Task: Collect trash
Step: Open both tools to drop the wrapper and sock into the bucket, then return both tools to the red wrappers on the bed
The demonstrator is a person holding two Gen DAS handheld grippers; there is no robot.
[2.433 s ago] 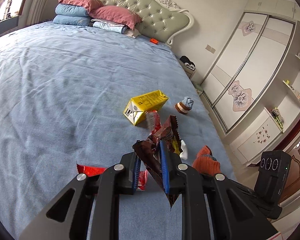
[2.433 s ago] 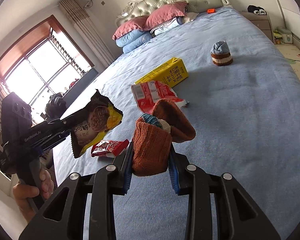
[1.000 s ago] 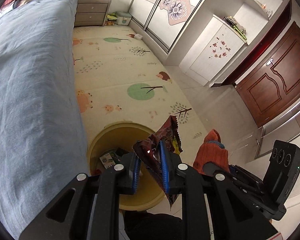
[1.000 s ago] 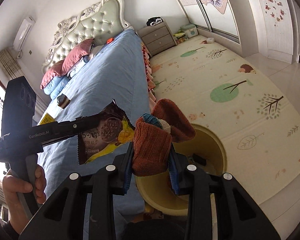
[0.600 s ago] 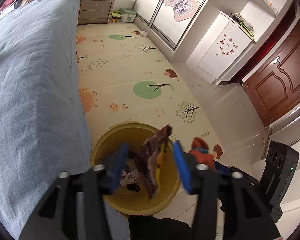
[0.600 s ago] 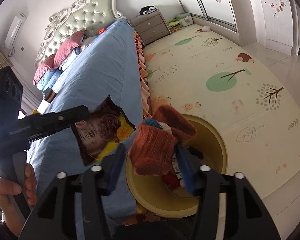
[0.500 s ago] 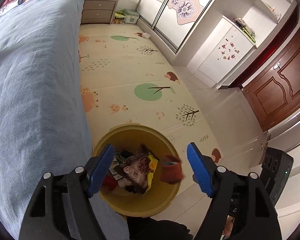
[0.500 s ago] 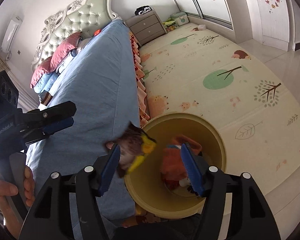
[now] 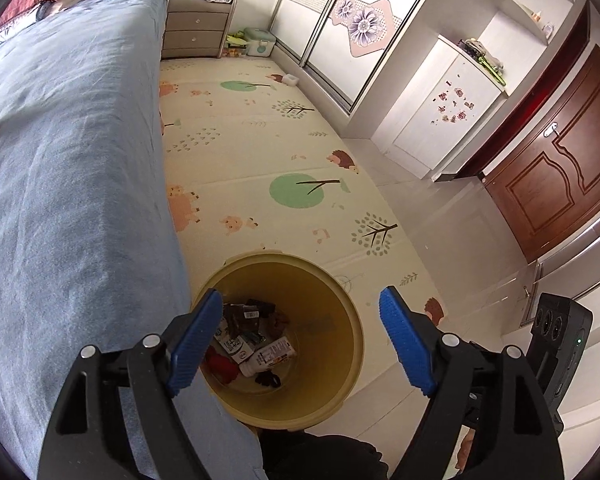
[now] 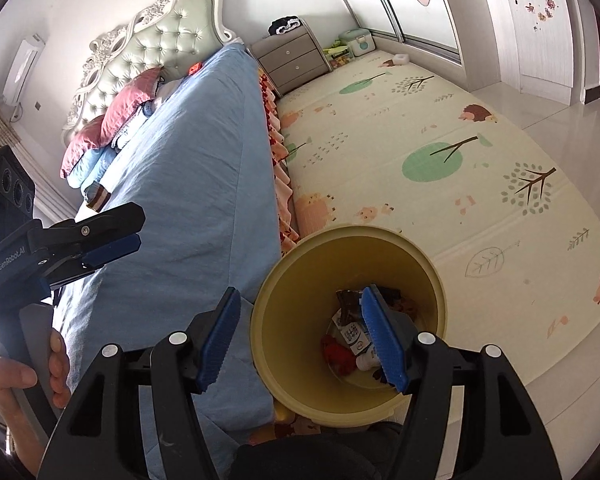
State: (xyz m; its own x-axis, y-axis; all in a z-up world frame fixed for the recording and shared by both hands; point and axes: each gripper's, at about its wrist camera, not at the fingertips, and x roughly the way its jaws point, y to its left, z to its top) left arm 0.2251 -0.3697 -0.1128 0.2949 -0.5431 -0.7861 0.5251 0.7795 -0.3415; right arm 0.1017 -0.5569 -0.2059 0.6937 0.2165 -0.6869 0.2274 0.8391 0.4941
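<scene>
Both tools hang above a yellow bin that stands on the patterned play mat just beside the bed; the left tool has just been spreading its blue pads and stands released, nothing between them; the right tool has likewise just been opening and is released, its pads bare; the trash lies at the bottom of the bin, a jumble of dark snack wrappers, white cartons, a red piece and something black, all too heaped to sort out one by one; in the right wrist view the left tool shows from the side at the left edge, held up over the blue bedspread by a hand wrapped round its grip; on the bed, well apart from the bin, lie pink and blue pillows against the tufted headboard; a grey nightstand stands beyond the bed's far corner.
</scene>
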